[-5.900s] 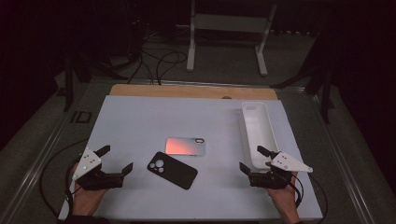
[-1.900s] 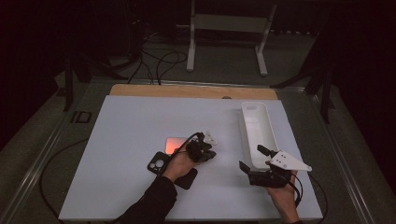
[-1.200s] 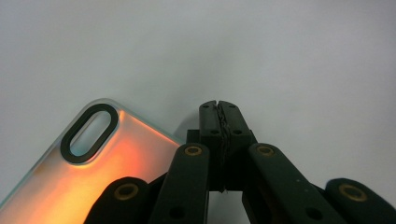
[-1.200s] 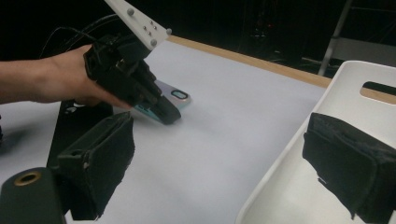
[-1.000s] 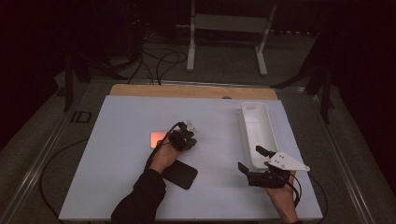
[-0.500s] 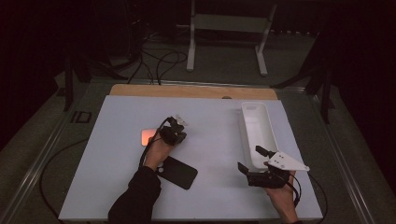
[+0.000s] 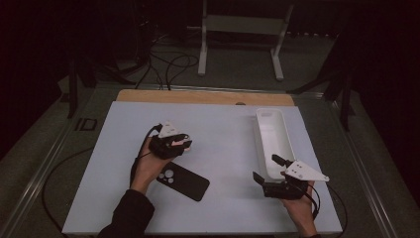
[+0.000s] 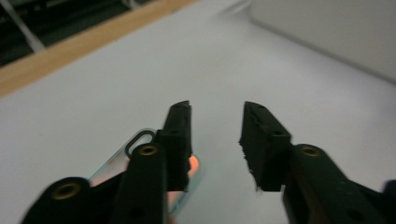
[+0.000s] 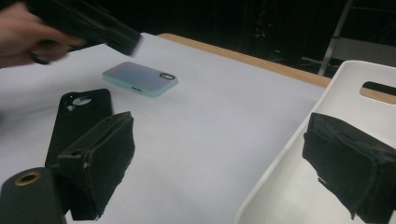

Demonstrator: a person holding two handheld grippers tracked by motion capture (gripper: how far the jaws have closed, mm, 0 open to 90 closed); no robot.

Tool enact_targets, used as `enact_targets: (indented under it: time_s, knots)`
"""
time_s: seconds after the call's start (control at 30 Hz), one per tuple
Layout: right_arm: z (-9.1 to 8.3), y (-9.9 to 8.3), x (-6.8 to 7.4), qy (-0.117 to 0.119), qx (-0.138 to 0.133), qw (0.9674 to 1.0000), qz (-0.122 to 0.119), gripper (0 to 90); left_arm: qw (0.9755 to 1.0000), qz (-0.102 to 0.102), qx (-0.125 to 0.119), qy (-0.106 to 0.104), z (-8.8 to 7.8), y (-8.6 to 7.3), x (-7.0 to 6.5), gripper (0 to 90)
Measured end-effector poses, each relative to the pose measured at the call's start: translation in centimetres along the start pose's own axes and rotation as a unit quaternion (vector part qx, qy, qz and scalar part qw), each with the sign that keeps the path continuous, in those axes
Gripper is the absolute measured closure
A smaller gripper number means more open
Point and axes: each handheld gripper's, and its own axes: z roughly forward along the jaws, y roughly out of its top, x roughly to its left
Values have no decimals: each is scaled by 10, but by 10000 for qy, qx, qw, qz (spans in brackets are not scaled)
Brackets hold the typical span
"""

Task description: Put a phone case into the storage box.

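Left gripper view—left gripper [image 8: 217,140] parted, apparently over iridescent case [image 8: 184,179].

Bare table [image 7: 223,134] lies open between the black phone [image 7: 183,180] and white tray [image 7: 271,141].

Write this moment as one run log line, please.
left tool: open, over iridescent phone case | right tool: open, at white tray | black phone case: flat on table

Two phone cases [image 9: 139,78] [image 7: 182,180], one white tray [image 7: 272,140].
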Motion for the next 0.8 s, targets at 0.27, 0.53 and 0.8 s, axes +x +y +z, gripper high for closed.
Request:
enact_targets:
  time_s: [0.27,0.53,0.8]
  knots:
    - [2,0,1,38,-3,10000,-43,92,9976,-234,-583,284,-61,-24,1,377]
    - [3,0,2,80,-28,9999,-70,92,9890,-670,-1017,837,-117,-79,0,132]
    - [7,-1,1,124,-33,9999,-56,91,9883,-749,-935,945,-131,-108,2,8]
